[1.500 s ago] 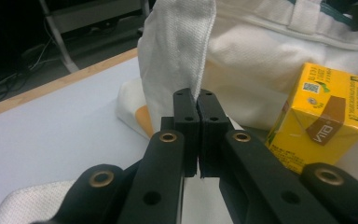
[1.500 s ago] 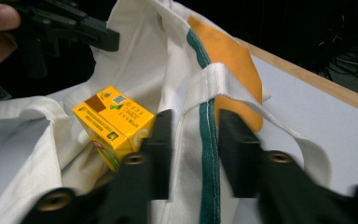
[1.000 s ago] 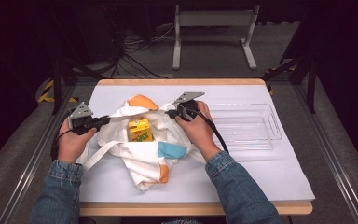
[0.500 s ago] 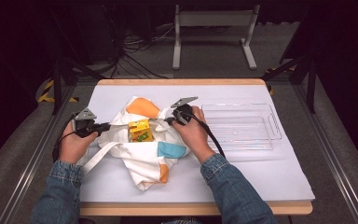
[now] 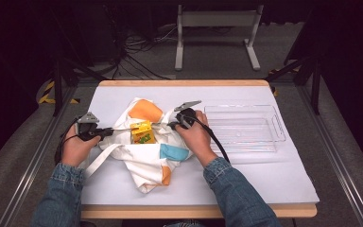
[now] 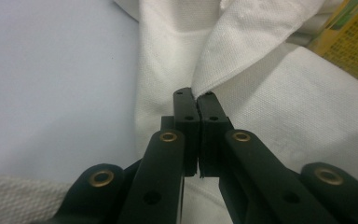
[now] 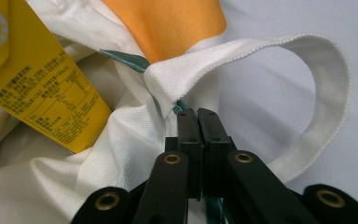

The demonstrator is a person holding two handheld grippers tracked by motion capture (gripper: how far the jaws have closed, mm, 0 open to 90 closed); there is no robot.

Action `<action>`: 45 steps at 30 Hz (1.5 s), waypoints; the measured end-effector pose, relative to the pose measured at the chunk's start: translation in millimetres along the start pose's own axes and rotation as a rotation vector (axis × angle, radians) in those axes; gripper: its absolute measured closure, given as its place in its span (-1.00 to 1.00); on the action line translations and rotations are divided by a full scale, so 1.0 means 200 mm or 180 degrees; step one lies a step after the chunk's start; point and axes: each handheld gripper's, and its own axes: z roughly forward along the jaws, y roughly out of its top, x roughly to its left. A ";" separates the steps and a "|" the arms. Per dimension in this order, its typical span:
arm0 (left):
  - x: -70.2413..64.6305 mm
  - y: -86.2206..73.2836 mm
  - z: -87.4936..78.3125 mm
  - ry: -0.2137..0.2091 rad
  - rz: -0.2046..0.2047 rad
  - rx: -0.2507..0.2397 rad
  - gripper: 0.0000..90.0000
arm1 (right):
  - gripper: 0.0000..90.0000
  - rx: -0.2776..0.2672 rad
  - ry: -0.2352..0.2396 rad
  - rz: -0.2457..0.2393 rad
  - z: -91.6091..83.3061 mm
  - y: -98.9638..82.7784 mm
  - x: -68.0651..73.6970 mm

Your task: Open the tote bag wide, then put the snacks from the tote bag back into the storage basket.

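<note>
A white cloth tote bag with orange and blue patches lies on the white table cover. A yellow box stands in its mouth. My left gripper is shut on the bag's left rim; in the left gripper view the jaws pinch a fold of white cloth. At the bag's right rim my right gripper is shut, and the right gripper view has its jaws clamped on cloth where a white handle loops off. The yellow box sits to the left there.
A clear plastic tray lies on the table to the right of the bag. A metal stand and cables are on the floor beyond the table's far edge. Aluminium rails run along both sides of the table.
Both hands have come down a little with the bag's rim, the right one more. The bag's mouth sits lower and flatter around the yellow box.
</note>
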 end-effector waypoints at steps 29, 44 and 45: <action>-0.09 0.07 -0.35 -0.0165 -0.0221 -0.0485 -0.44 | -0.02 -0.0714 0.0432 -0.0268 -0.32 0.13 0.06; -0.18 0.11 -0.43 -0.0119 -0.0182 -0.0381 -0.56 | -0.33 -0.0655 0.1087 -0.0814 -0.39 0.21 0.16; -0.18 0.11 -0.44 -0.0118 -0.0181 -0.0384 -0.57 | -0.33 -0.0643 0.1103 -0.0831 -0.38 0.21 0.17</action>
